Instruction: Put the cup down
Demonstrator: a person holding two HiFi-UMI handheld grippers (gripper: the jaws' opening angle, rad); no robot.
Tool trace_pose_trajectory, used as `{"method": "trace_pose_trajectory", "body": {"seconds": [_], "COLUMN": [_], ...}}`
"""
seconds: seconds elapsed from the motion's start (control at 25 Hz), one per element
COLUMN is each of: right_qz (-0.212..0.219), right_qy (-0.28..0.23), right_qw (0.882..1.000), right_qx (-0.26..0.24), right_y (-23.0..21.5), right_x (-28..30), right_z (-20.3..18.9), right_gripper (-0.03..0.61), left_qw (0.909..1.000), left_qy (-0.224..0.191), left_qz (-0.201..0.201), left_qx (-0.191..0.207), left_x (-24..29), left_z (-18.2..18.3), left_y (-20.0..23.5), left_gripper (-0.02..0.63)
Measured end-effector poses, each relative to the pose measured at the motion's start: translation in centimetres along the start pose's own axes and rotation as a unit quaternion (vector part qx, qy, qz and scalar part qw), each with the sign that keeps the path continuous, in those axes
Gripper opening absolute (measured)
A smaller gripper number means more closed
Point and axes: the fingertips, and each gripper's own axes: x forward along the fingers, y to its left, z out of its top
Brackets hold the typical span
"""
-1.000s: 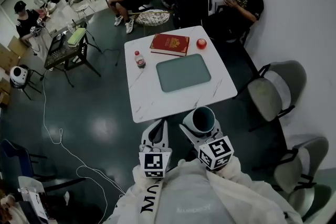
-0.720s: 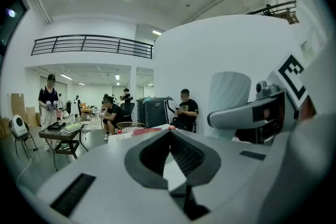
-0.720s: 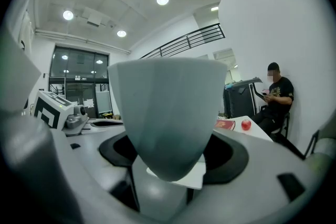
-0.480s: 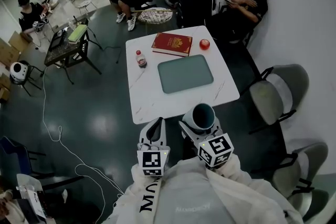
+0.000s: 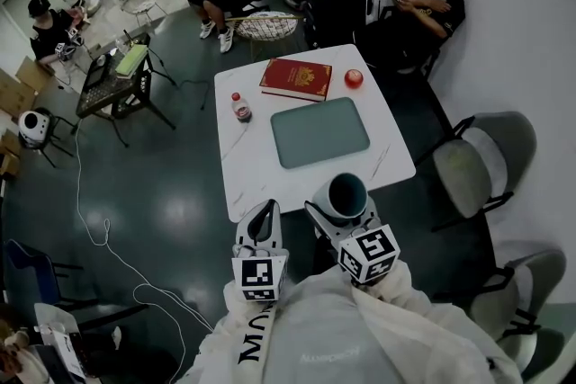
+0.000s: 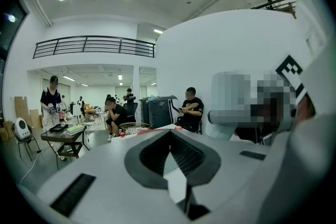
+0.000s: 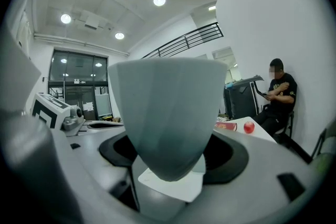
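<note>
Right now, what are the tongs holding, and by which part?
The right tongs grip the cup by its lower sides; the left tongs hold nothing.

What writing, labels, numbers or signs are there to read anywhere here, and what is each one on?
White garment: big dark letters running sideways, perhaps "MUN"; folds cut them off, so not certain. Its fainter chest print is too blurred to read.
Red book: gold print on the cover, too small to read.
Bottle: label too small to read.
Marker cubes: black-and-white square patterns only, no words.
</note>
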Motion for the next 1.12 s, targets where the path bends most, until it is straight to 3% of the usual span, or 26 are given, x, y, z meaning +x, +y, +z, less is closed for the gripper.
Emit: {"method": "trace_pose_trajectory", "body": {"seconds": [0.88,1.12], "right_qz": [0.004,-0.002], "right_qy": [0.028,0.028], "right_qw": [1.0,0.999], "right_qx": [-0.001,-0.033], "right_y": [-6.9,-8.8], "right_x": [8.0,10.3], "right_z": [0.0,0.1], "right_gripper": [0.35,0.35], "left_qw": [0.9995,0.9993], "left_qy": [0.031,0.037], "left_qz": [0.003,0.004], "left_qx": [-0.01,-0.009], "left_x": [11.0,13.9], "left_z": [-1.2,-1.7], "left_y": [2.7,3.5], "left_gripper": [0.011,0.011]}}
